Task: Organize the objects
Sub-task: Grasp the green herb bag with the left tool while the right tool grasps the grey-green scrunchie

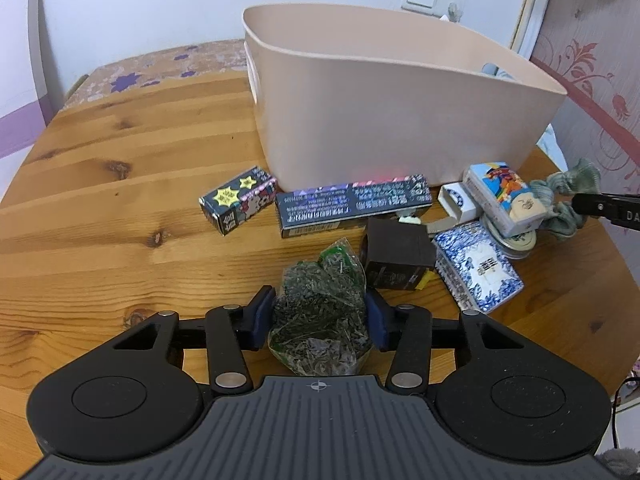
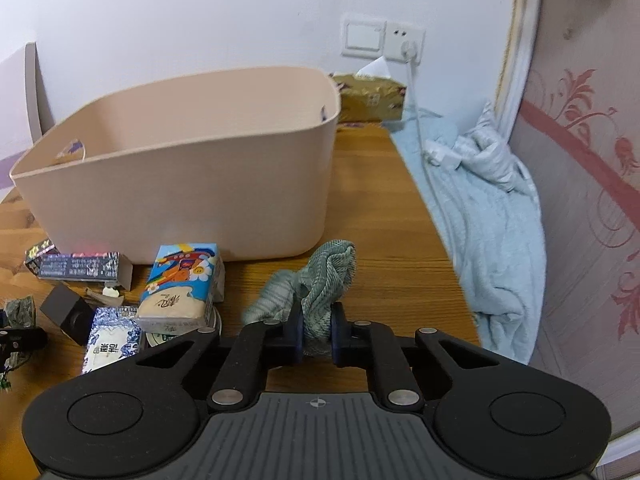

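Note:
A beige bin (image 1: 400, 112) stands on the wooden table (image 1: 120, 184); it also shows in the right wrist view (image 2: 180, 184). My left gripper (image 1: 319, 318) is shut on a clear bag of dark dried leaves (image 1: 320, 312), in front of the bin. My right gripper (image 2: 316, 330) is shut on a grey-green cloth (image 2: 324, 280), to the right of the bin's front; the cloth also shows in the left wrist view (image 1: 568, 196). Loose items lie before the bin: a long dark box (image 1: 352, 204), a small star-printed box (image 1: 240, 200), a black cube (image 1: 394, 256), a colourful tissue pack (image 2: 180, 284), a blue-white pack (image 1: 476, 268).
A light blue towel (image 2: 488, 220) lies along the table's right edge by the patterned wall. A gold tissue box (image 2: 372, 96) stands behind the bin under a wall socket (image 2: 404, 44) with a white cable. A round tin (image 1: 516, 244) lies under the tissue pack.

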`<action>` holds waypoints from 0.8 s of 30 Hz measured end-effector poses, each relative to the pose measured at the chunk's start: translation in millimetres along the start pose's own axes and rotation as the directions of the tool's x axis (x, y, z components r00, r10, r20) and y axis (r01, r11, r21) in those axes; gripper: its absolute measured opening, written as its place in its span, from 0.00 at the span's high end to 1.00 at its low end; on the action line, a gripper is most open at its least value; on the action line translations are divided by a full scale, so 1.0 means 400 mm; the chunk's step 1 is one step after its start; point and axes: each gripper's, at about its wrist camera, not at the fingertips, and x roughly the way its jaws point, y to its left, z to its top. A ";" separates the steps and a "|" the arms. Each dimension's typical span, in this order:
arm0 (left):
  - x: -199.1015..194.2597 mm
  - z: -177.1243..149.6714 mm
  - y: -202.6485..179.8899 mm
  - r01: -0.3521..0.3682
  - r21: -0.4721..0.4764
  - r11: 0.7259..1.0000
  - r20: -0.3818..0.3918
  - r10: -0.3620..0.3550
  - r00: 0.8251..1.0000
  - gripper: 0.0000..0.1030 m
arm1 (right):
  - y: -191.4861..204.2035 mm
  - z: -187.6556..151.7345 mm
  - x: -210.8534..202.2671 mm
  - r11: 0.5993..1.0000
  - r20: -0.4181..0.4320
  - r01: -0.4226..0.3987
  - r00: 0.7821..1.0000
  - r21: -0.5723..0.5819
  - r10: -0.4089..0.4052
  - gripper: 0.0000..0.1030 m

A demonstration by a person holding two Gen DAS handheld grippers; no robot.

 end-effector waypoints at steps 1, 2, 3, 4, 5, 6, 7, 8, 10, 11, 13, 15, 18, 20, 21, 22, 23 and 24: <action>-0.006 0.002 -0.002 0.005 0.004 1.000 0.003 -0.005 1.000 0.53 | -0.004 0.001 -0.009 1.000 0.006 0.001 1.000 0.004 -0.001 0.88; -0.007 0.007 0.001 0.009 0.009 1.000 0.010 -0.009 1.000 0.53 | -0.009 0.001 -0.019 1.000 0.013 0.000 1.000 0.011 0.000 0.88; -0.015 0.010 -0.001 0.013 0.013 1.000 0.021 -0.013 1.000 0.53 | -0.013 0.000 -0.030 1.000 0.018 0.000 1.000 0.017 0.000 0.88; -0.025 0.013 -0.004 0.015 0.016 1.000 0.033 -0.015 0.999 0.53 | -0.015 0.000 -0.039 1.000 0.023 -0.001 1.000 0.021 0.000 0.88; -0.036 0.017 -0.006 0.017 0.016 1.000 0.045 -0.018 0.999 0.53 | -0.017 -0.001 -0.047 1.000 0.029 -0.004 1.000 0.025 0.003 0.88; -0.046 0.019 -0.008 0.019 0.015 1.000 0.056 -0.020 0.998 0.53 | -0.020 -0.001 -0.059 0.999 0.034 -0.012 0.999 0.031 0.011 0.88; -0.055 0.023 -0.009 0.021 0.014 1.000 0.066 -0.022 0.998 0.53 | -0.021 -0.001 -0.067 0.999 0.039 -0.021 0.999 0.036 0.020 0.88; -0.064 0.028 -0.010 0.022 0.014 1.000 0.076 -0.023 0.997 0.53 | -0.023 -0.001 -0.077 0.999 0.044 -0.030 0.999 0.039 0.028 0.88; -0.089 0.043 -0.016 0.025 0.019 1.000 0.110 -0.027 0.994 0.53 | -0.025 0.001 -0.094 0.998 0.048 -0.044 0.998 0.036 0.043 0.88; -0.099 0.053 -0.018 0.027 0.024 0.999 0.127 -0.030 0.991 0.53 | -0.027 0.004 -0.101 0.998 0.053 -0.052 0.997 0.039 0.050 0.88; -0.121 0.073 -0.024 0.029 0.030 0.999 0.163 -0.034 0.986 0.53 | -0.030 0.014 -0.118 0.997 0.073 -0.064 0.995 0.039 0.061 0.88; -0.140 0.095 -0.027 0.029 0.036 0.999 0.199 -0.036 0.979 0.53 | -0.029 0.026 -0.139 0.997 0.103 -0.066 0.993 0.030 0.062 0.88; -0.158 0.126 -0.031 0.031 0.038 0.999 0.242 -0.039 0.969 0.53 | -0.028 0.050 -0.168 0.998 0.146 -0.067 0.987 0.015 0.064 0.88; -0.167 0.146 -0.031 0.036 0.035 0.999 0.267 -0.044 0.963 0.53 | -0.026 0.066 -0.183 0.998 0.171 -0.068 0.983 0.008 0.065 0.88; -0.169 0.154 -0.033 0.037 0.033 0.999 0.275 -0.044 0.960 0.53 | -0.026 0.075 -0.188 0.998 0.181 -0.069 0.981 0.004 0.067 0.88; -0.172 0.166 -0.033 0.037 0.030 0.999 0.286 -0.045 0.957 0.53 | -0.025 0.084 -0.193 0.997 0.192 -0.071 0.979 0.002 0.069 0.88; -0.174 0.174 -0.034 0.038 0.030 0.999 0.293 -0.045 0.955 0.53 | -0.024 0.091 -0.195 0.997 0.199 -0.073 0.977 0.000 0.072 0.88; -0.175 0.185 -0.036 0.038 0.031 0.999 0.302 -0.046 0.952 0.53 | -0.023 0.097 -0.197 0.997 0.206 -0.076 0.976 -0.002 0.075 0.88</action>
